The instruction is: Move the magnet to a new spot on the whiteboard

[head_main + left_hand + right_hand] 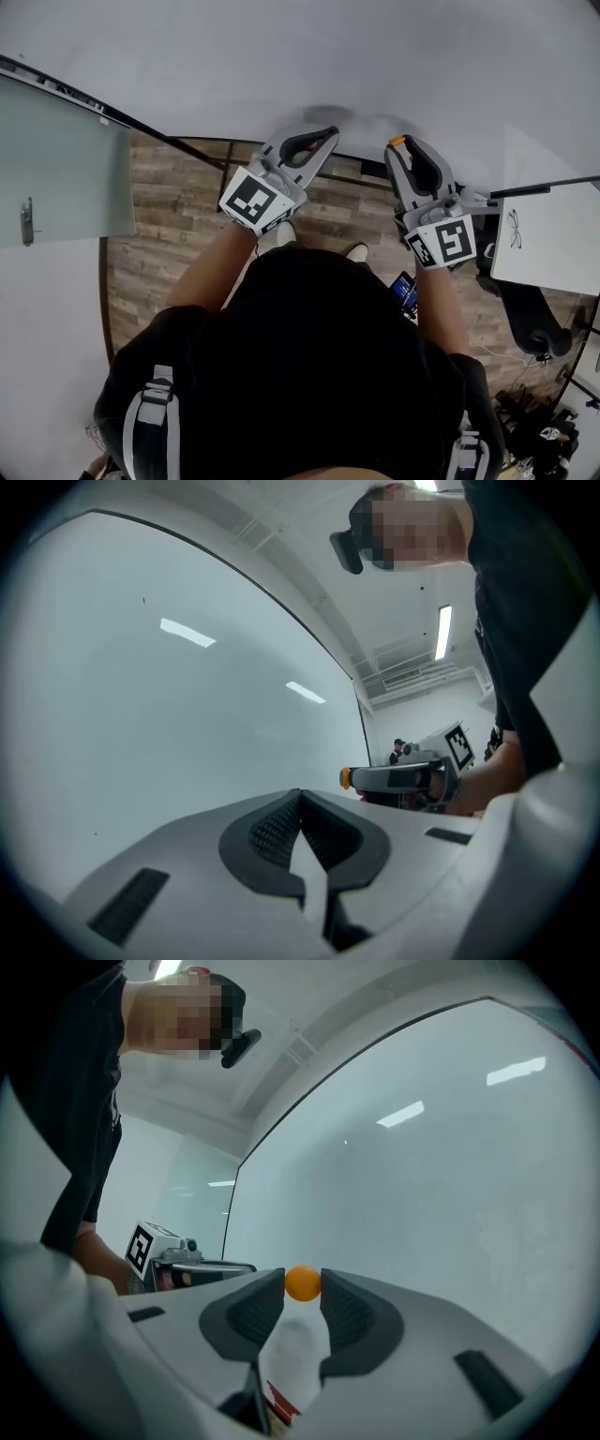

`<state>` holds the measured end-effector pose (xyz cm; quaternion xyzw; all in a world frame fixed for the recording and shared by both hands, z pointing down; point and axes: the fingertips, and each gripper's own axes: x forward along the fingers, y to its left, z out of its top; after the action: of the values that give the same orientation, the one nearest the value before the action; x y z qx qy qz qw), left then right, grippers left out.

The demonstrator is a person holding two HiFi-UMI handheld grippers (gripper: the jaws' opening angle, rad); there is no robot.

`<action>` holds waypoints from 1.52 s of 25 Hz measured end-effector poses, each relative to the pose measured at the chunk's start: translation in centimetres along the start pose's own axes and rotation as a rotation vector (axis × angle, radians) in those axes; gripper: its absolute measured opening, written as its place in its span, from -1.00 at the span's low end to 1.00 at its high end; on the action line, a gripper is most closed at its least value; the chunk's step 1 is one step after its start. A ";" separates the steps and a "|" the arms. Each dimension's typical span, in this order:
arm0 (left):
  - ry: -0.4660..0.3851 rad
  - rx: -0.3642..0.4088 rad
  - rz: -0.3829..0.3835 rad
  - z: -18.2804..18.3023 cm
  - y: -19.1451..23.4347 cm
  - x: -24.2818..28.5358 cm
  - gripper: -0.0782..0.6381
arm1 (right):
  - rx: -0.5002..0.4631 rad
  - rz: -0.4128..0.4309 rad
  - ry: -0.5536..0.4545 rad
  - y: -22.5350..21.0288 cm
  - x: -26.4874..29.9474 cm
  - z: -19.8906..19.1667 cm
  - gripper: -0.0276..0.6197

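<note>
A small orange magnet (303, 1282) sits pinched between the tips of my right gripper (303, 1284), whose pads press on both its sides. In the head view the magnet (397, 142) shows at the right gripper's (401, 146) tip, right at the whiteboard (300, 56); whether it touches the board I cannot tell. My left gripper (328, 132) points at the board a little to the left, its jaws shut with nothing between them (300, 795). From the left gripper view, the right gripper (398, 778) and the magnet (345, 778) appear side-on.
The whiteboard (450, 1147) fills the space ahead in both gripper views. A glass door (56, 169) stands to the left over wooden flooring (169, 225). A white panel (548, 234) and dark bags and cables (544, 412) are at the right.
</note>
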<state>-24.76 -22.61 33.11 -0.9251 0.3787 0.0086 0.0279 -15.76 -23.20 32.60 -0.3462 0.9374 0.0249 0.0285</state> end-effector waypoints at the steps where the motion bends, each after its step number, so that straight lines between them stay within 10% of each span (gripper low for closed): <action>1: 0.000 -0.002 -0.001 0.0 0.0 0.0 -0.77 | 0.000 0.000 -0.001 0.0 0.0 0.0 -0.55; 38: 0.011 0.023 -0.074 -0.5 -0.5 1.5 -0.77 | -0.001 -0.034 0.008 -0.1 0.4 -0.3 -0.55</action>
<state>-23.32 -23.38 33.53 -0.9381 0.3443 -0.0019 0.0366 -16.02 -23.53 32.84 -0.3622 0.9315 0.0238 0.0251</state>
